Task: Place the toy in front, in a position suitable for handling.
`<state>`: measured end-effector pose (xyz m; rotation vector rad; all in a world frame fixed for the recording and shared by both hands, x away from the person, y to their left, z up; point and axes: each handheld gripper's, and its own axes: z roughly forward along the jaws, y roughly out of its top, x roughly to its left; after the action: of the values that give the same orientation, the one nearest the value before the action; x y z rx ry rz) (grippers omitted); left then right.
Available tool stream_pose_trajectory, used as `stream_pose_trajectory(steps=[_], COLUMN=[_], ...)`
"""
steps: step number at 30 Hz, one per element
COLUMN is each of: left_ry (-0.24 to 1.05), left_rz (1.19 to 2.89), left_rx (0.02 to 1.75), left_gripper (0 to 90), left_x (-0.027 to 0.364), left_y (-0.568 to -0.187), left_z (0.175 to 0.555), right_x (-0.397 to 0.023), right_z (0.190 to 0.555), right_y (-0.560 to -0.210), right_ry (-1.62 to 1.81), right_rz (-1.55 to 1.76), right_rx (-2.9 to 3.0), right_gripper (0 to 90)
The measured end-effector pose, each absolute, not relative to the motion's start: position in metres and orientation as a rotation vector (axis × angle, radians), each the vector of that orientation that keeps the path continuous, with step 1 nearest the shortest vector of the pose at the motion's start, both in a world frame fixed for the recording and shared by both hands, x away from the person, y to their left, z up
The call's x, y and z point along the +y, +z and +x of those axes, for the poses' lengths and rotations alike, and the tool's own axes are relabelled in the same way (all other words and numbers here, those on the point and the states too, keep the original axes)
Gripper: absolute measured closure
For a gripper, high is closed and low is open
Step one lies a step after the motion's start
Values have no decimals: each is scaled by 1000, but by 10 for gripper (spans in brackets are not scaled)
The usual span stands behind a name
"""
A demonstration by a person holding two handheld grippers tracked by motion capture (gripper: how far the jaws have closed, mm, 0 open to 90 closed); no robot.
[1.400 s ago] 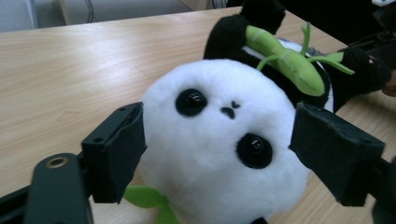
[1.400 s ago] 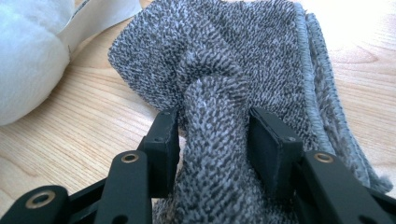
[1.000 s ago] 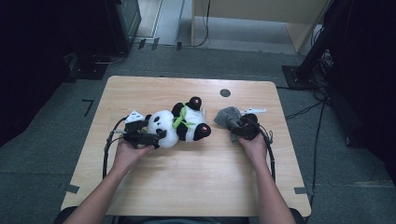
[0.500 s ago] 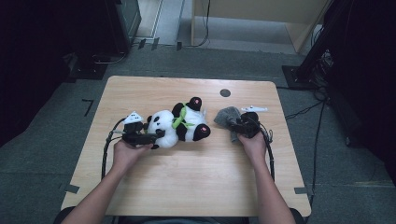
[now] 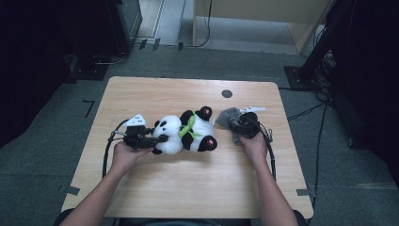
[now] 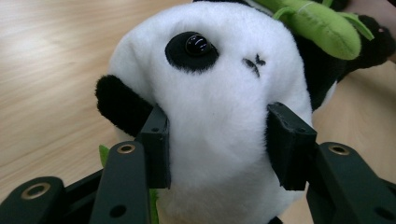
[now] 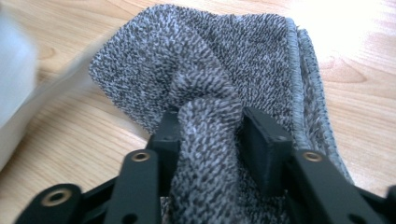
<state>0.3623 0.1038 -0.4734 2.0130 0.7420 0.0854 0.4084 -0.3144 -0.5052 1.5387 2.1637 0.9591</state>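
Observation:
A black-and-white panda plush with a green scarf lies on its side mid-table. My left gripper comes at its head from the left. Its jaws have just been closing, and in the left gripper view both pads press into the white head. A grey knitted cloth lies just right of the panda. My right gripper has also just been closing. Its jaws now pinch a raised fold of the cloth, with the rest of the cloth spread beyond them.
The wooden table has a small black round hole near its far edge. Cables trail from both grippers across the top. Dark equipment and a cable-strewn floor surround the table.
The left gripper's jaws have drawn in onto the panda's head. Both hands stay about where they were, and the panda and cloth have not shifted.

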Motion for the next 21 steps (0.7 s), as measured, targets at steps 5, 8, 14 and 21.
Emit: stream_pose_trajectory(steps=[5, 8, 14, 21], left_ry=[88, 135, 154, 181], left_rz=[1988, 1990, 1931, 1966], left_rx=[811, 822, 867, 901], left_gripper=[311, 206, 207, 103], left_x=[104, 101, 108, 96], left_y=[-475, -473, -462, -476], left_z=[365, 360, 350, 348], right_x=[-315, -314, -315, -316], right_z=[411, 410, 408, 403], right_y=[-505, -501, -496, -485], right_ry=[964, 960, 980, 1035], right_rz=[1586, 1595, 1599, 1601], right_rx=[2150, 2152, 2144, 2130], right_gripper=[759, 765, 765, 765])
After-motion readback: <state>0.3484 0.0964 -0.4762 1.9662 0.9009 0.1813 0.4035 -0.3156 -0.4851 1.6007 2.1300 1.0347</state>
